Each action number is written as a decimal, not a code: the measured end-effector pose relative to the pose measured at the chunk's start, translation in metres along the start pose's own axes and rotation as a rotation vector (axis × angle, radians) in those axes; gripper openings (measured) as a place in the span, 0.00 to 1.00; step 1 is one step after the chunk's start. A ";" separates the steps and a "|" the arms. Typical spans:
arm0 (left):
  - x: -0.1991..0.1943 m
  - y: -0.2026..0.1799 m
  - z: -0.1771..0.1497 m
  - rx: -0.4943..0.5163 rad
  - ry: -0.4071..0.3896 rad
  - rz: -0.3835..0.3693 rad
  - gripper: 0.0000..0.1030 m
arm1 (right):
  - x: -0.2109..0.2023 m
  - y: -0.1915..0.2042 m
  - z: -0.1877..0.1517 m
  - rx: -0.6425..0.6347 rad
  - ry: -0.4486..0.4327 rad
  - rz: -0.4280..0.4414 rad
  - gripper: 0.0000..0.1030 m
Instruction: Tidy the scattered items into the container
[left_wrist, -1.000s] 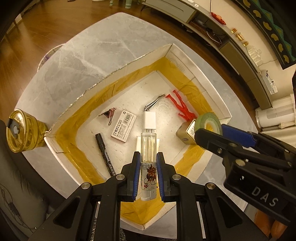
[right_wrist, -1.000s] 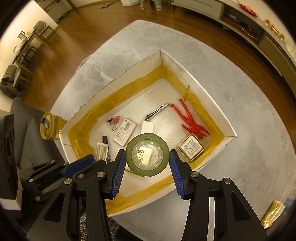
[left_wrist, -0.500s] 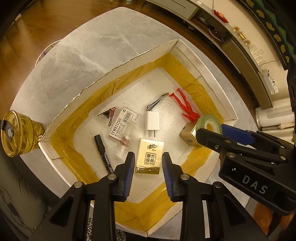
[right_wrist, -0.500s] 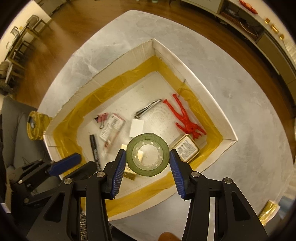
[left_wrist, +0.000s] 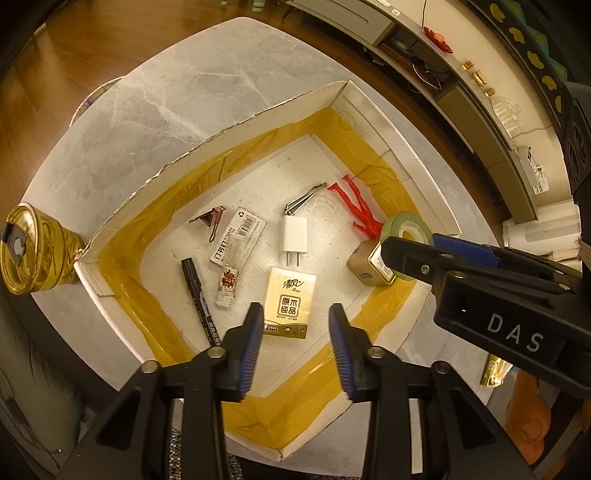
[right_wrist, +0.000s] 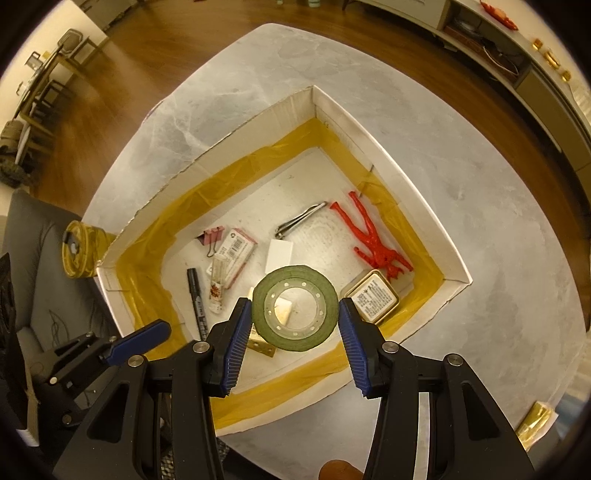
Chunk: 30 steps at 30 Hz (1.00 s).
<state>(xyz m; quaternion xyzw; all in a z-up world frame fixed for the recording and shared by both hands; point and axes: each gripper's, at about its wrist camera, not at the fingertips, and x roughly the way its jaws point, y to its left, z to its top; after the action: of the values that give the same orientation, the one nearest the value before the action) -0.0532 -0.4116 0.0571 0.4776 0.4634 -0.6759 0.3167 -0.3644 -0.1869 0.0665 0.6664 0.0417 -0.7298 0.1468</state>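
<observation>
1. Now the left gripper (left_wrist: 295, 332) is wide open and empty above the tissue pack (left_wrist: 290, 297); earlier it held the small bottle (left_wrist: 229, 275), which lies in the box (left_wrist: 255, 120).
2. Right gripper (right_wrist: 295, 317) grips the green tape roll (right_wrist: 295, 308) at frame centre, above the box, near the gold tin (right_wrist: 373, 299).

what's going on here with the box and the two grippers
A person is tidying small items into a white box lined with yellow tape. The right gripper holds a green tape roll above the box, not yet released. The left gripper is open and empty over a tissue pack. A small clear bottle, marker, charger plug and red figure already lie inside.
</observation>
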 end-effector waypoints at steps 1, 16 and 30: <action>-0.001 0.001 -0.001 -0.003 -0.002 -0.002 0.40 | -0.001 0.001 0.000 -0.003 -0.001 0.004 0.50; -0.018 0.016 0.001 -0.041 -0.050 0.002 0.53 | -0.012 0.014 -0.001 0.004 -0.029 0.030 0.50; -0.019 0.016 -0.005 -0.040 -0.055 0.000 0.53 | -0.011 0.013 -0.004 0.033 -0.030 0.054 0.50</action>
<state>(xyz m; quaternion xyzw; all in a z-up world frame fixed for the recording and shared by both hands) -0.0306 -0.4134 0.0692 0.4524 0.4678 -0.6794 0.3388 -0.3558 -0.1965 0.0791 0.6587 0.0094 -0.7360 0.1563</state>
